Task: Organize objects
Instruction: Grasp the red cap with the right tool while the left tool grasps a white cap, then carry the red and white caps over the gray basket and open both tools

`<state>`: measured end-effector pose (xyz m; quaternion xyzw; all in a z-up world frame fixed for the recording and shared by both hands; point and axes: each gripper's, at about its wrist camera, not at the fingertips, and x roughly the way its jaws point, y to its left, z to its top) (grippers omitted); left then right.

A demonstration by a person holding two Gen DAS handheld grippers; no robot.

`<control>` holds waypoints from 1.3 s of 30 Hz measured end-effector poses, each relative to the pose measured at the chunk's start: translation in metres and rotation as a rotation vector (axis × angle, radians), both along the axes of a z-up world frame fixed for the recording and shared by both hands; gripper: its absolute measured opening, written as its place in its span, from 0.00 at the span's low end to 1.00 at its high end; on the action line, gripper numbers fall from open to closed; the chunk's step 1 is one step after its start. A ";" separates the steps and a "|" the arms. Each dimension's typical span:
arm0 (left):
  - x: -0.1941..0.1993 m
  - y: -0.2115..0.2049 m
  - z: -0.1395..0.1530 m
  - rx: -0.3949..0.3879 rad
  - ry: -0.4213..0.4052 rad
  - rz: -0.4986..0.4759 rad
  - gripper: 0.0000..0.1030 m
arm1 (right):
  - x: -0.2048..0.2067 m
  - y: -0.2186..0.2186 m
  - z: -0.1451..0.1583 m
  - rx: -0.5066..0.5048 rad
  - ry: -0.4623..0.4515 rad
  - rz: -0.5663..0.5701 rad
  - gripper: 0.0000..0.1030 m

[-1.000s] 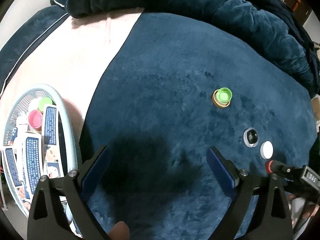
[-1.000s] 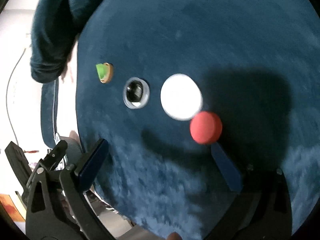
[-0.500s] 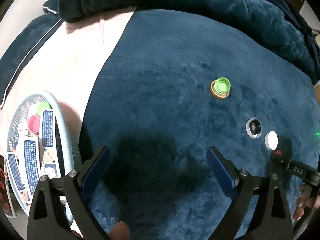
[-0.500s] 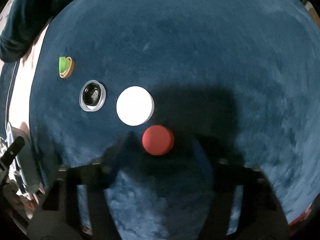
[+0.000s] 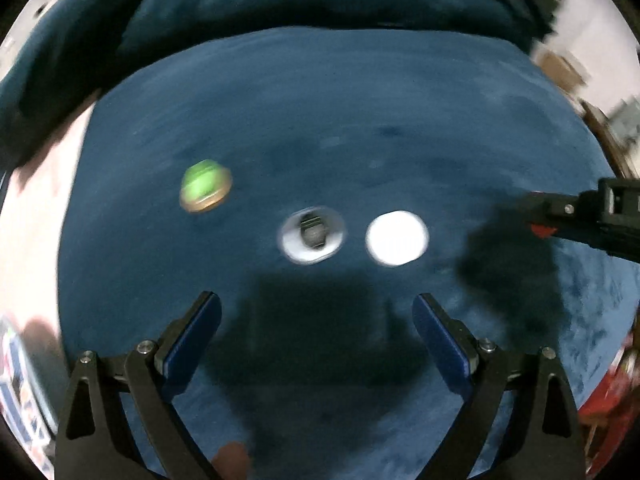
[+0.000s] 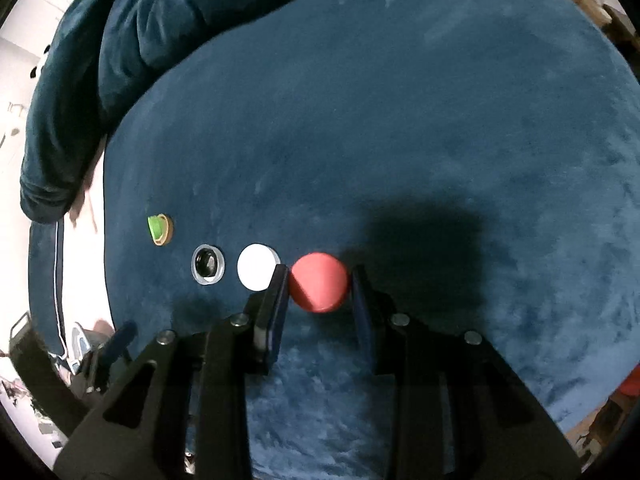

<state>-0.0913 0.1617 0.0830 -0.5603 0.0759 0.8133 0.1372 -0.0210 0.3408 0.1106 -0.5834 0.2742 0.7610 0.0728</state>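
Small caps lie in a row on a dark blue blanket (image 6: 400, 140). In the right wrist view my right gripper (image 6: 318, 286) is shut on a red cap (image 6: 318, 286). Left of it lie a white cap (image 6: 256, 266), a clear ring with a black centre (image 6: 208, 265) and a green cap on a tan ring (image 6: 160, 230). In the left wrist view my left gripper (image 5: 316, 316) is open and empty, just in front of the clear ring (image 5: 312, 234) and white cap (image 5: 397, 237). The green cap (image 5: 205, 186) lies further left. The right gripper (image 5: 580, 216) shows at the right edge.
A bunched dark blue blanket (image 6: 120, 40) is piled along the back. A pink sheet (image 5: 36, 184) lies left of the blanket. A basket with blue-printed packs (image 5: 16, 392) is at the lower left edge of the left wrist view.
My right gripper has closed its jaws around the red cap. My left gripper has swung right, so the clear ring and white cap now lie just ahead and the basket has slid nearly out of view.
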 end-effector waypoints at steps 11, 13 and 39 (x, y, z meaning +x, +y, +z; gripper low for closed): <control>-0.032 0.048 -0.041 -0.002 0.018 -0.092 0.77 | -0.014 -0.013 -0.007 -0.018 -0.006 -0.017 0.31; -0.034 0.050 -0.045 -0.007 0.018 -0.106 0.68 | -0.014 -0.011 -0.005 -0.013 -0.007 -0.008 0.31; 0.011 -0.116 0.071 0.131 0.135 0.151 0.40 | -0.035 -0.099 0.009 -0.081 0.044 0.137 0.31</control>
